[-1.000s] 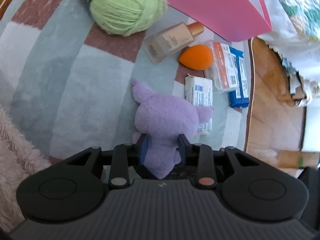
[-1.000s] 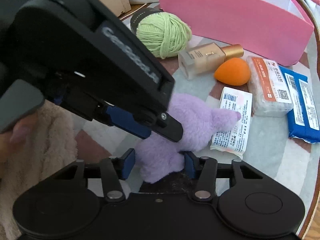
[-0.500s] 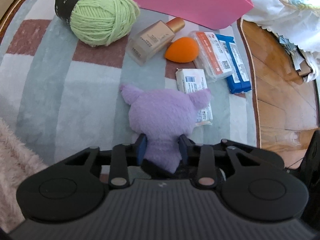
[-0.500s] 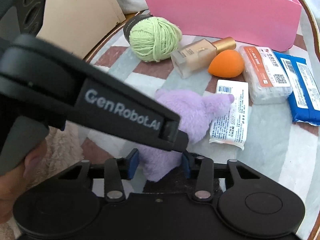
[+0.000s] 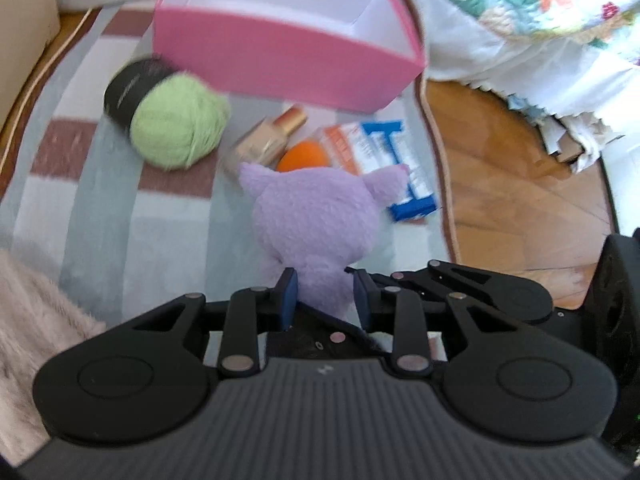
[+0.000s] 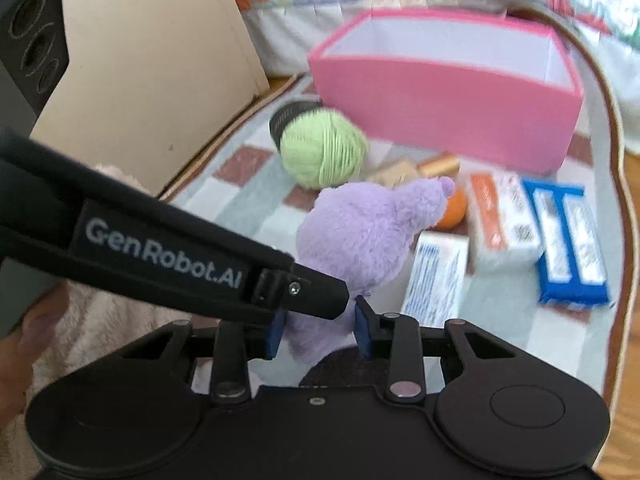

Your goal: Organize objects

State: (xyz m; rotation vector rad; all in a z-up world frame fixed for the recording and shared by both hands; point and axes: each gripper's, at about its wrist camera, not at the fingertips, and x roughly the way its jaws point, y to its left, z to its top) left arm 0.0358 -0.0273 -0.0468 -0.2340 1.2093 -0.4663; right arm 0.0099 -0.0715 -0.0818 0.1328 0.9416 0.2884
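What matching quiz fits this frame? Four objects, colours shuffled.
Objects:
1. plush toy
2. yarn ball
3. storage box
4. makeup sponge

Colours:
A. orange
B. pink
C. purple
D. green

Pairs: 1-C, 2-D, 3-B, 4-A
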